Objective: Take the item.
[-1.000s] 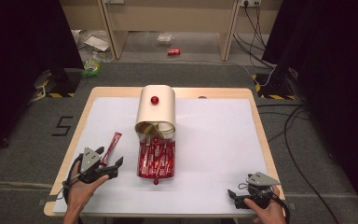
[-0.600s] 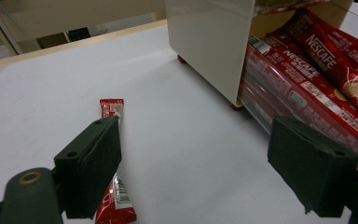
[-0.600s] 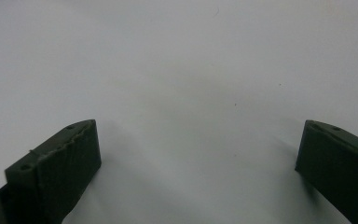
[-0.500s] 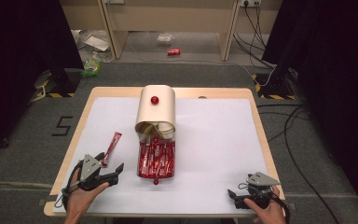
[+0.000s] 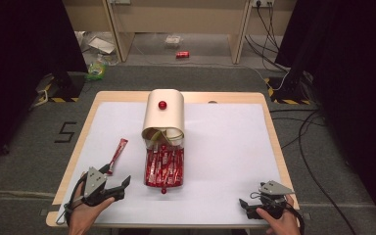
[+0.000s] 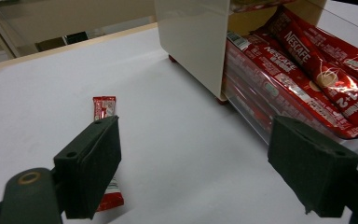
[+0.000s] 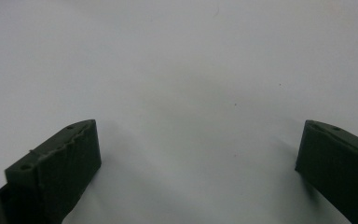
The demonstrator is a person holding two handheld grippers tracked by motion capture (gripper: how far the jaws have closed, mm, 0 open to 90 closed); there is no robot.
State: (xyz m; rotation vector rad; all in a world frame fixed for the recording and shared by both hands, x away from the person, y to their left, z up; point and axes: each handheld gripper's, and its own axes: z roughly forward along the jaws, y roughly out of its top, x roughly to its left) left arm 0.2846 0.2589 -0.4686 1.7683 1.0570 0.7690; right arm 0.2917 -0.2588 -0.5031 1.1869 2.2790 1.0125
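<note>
Left claw (image 5: 120, 188): held wide apart, nothing gripped, low over the counter (image 5: 225, 147) near its front left corner. A single red sachet (image 5: 118, 153) is seen lying flat just beyond it. Further right, a cream dispenser box (image 5: 163, 113) is placed, red sachets (image 5: 164, 166) spilled before it. Right claw (image 5: 243, 205): spread wide, nothing gripped, front right corner.

White-topped table (image 5: 225, 147), red can (image 5: 182, 55) on floor, green packet (image 5: 96, 71), cables (image 5: 318, 147).
</note>
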